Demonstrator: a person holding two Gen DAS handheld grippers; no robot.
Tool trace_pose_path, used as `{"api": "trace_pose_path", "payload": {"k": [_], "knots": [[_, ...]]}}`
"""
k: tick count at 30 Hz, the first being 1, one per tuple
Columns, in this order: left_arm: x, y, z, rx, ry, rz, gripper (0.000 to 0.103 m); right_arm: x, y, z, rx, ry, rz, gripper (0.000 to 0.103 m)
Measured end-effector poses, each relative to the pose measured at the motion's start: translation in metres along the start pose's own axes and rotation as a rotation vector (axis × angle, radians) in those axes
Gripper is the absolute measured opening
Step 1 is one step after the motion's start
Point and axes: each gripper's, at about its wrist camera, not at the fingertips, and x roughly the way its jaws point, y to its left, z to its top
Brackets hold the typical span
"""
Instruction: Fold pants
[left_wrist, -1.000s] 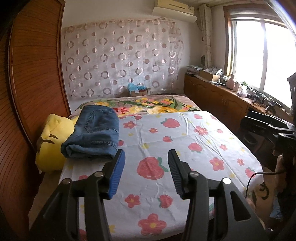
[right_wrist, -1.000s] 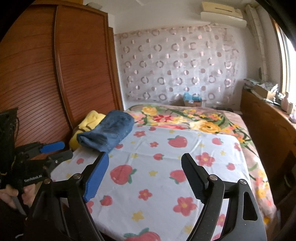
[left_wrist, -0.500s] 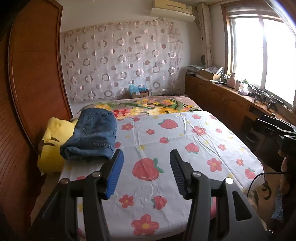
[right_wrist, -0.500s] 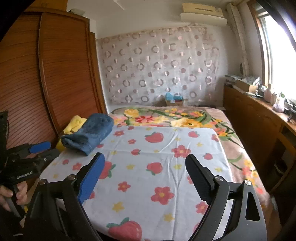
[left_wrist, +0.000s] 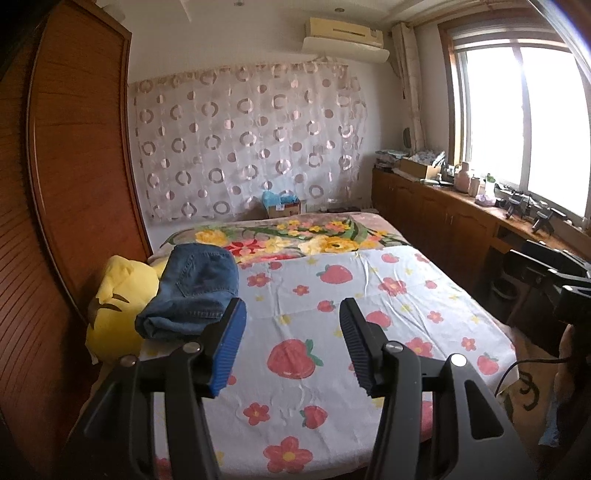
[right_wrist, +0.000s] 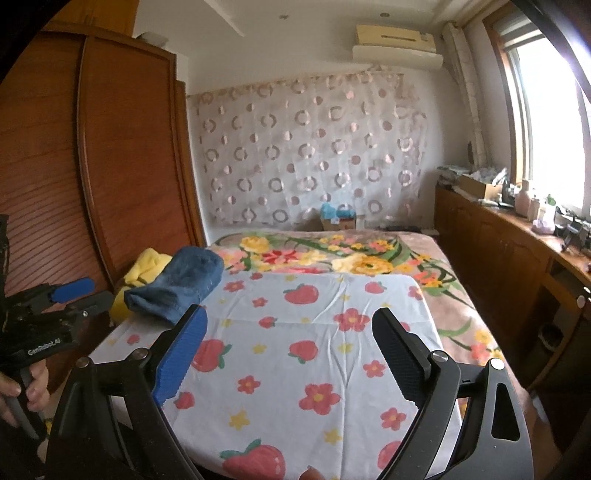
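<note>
- While both tools hang above the near end of the bed, the left hand-held gripper (left_wrist: 290, 332) has its blue-padded and black-padded fingers spread wide with nothing between them.
- Right hand-held gripper (right_wrist: 290, 352) is likewise spread wide and holds nothing; in its view the left one shows at the far left edge, gripped by a bare hand (right_wrist: 22, 387).
- Below the fingers lies a white bed sheet printed with red strawberries and flowers (left_wrist: 332, 314), lightly creased, covering the near part of the bed.
- On the left side of that sheet, past the left gripper's blue pad, rests the folded blue denim pants (left_wrist: 192, 291), a compact bundle with a back pocket facing up, well apart from both grippers.
- Just to the left of the pants and touching them sits a yellow plush pillow with dark markings (left_wrist: 114, 299), against the brown wooden wardrobe door (left_wrist: 74, 184).
- Farther on, a blanket with big yellow and red flowers (left_wrist: 314, 236) covers the far part of the bed.
- Along the right runs a brown wooden counter (left_wrist: 461, 214) under the bright window (left_wrist: 524, 122), crowded with small bottles and boxes.
- On the far wall hangs a sheer curtain patterned with rings (left_wrist: 251, 147), with a white air conditioner (left_wrist: 345, 35) above it.
</note>
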Motion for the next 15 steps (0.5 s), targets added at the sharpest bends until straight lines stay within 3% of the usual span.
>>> {"api": "trace_pose_path", "payload": {"k": [15], "knots": [[-0.017, 0.003, 0.008, -0.024, -0.041, 0.028, 0.053, -0.017, 0.001, 0.006, 0.001, -0.034, -0.059, 0.093]]}}
